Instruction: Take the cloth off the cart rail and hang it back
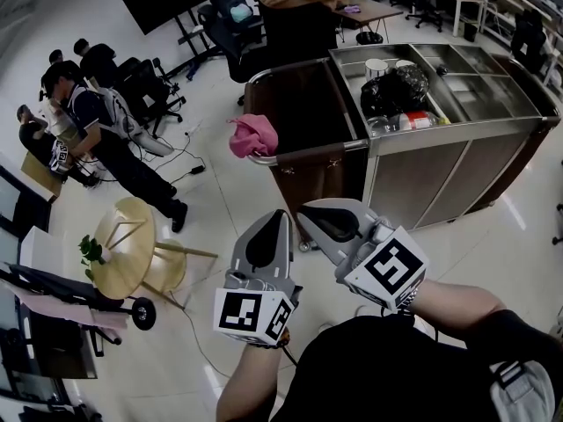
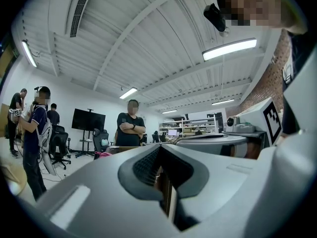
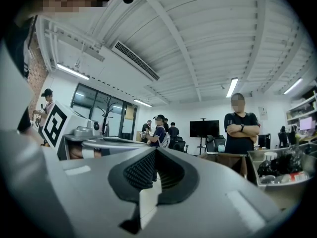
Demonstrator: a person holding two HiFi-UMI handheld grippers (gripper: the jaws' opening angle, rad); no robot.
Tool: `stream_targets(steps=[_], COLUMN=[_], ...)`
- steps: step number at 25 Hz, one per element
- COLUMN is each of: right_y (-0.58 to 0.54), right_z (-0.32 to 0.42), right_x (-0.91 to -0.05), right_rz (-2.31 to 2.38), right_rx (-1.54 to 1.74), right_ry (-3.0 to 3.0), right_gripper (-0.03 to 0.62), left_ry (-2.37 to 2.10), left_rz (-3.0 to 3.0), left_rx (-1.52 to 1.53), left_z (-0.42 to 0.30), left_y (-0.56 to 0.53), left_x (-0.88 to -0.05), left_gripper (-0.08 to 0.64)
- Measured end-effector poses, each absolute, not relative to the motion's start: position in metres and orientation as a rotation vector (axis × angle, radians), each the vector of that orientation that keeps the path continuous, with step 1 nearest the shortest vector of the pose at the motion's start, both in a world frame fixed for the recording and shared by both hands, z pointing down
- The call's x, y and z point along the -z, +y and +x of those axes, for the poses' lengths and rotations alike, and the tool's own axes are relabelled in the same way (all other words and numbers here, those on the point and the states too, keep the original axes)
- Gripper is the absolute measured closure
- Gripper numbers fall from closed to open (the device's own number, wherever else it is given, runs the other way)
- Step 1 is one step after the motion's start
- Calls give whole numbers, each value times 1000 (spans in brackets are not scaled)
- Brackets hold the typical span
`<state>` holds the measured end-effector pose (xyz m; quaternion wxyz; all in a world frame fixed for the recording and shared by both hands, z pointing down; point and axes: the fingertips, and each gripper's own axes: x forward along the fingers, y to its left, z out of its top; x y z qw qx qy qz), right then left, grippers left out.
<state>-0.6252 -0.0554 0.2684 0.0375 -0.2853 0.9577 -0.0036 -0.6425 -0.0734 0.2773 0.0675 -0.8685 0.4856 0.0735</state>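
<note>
Head view: my two tongs, left gripper (image 1: 274,218) and right gripper (image 1: 318,214), are both closed and empty, short of the cart (image 1: 413,178). One pink cloth (image 1: 253,135) drapes the cart's rail (image 1: 308,154). What may be one labelled bottle (image 1: 419,120) lies on top of the cart, print unreadable.

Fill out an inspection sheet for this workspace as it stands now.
Surface: steel cart, top compartments partly filled.
Job's things: pink cloth draped over the cart rail, untouched.
Clutter: black bag and white cups in the cart top.
Grippers: left gripper and right gripper both shut, empty, short of the cart.
Cables: loose cables left of the cart.
Surroundings: people, office chairs, round wooden table.
</note>
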Motion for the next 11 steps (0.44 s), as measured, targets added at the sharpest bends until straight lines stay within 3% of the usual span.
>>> stream_targets(steps=[11], right_y=[-59], right_z=[-626], right_x=[-267], right_rz=[-876], right_rx=[9], right_ry=[2941], right_gripper=[591], left_ry=[1472], left_rz=[-2611], left_rx=[-219], left_z=[-644], left_y=[-76], left_x=[-275], left_gripper=[557])
